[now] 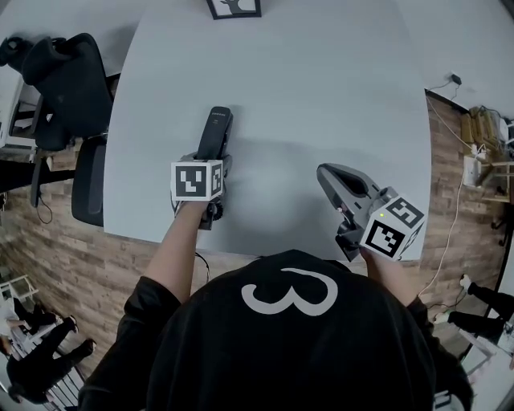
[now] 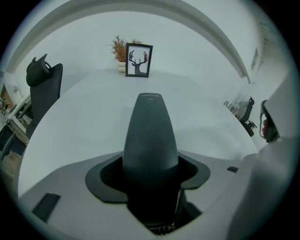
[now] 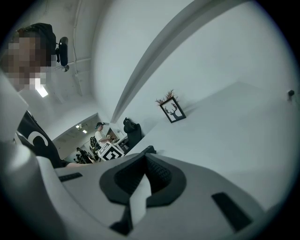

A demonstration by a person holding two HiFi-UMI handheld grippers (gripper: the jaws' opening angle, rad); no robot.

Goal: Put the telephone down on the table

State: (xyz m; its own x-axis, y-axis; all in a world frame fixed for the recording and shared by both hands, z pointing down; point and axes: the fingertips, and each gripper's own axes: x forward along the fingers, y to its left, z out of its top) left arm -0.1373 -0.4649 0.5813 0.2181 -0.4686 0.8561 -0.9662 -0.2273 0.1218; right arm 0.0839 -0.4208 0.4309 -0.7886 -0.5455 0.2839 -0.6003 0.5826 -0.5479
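A black telephone handset (image 1: 216, 132) points away from me over the near left part of the pale grey table (image 1: 321, 88). My left gripper (image 1: 211, 159) is shut on its near end. In the left gripper view the telephone (image 2: 150, 136) fills the space between the jaws of the left gripper (image 2: 151, 185) and tapers toward the far wall. I cannot tell whether it touches the table (image 2: 79, 112). My right gripper (image 1: 331, 177) hovers near the table's front right edge. In its own view the right gripper (image 3: 145, 164) is shut, with nothing between its dark pads.
A framed deer picture (image 1: 234, 7) stands at the table's far edge, with a small dried plant (image 2: 120, 48) behind it. A black office chair (image 1: 71, 88) sits at the table's left side. Cables and clutter (image 1: 482, 152) lie on the wood floor at right.
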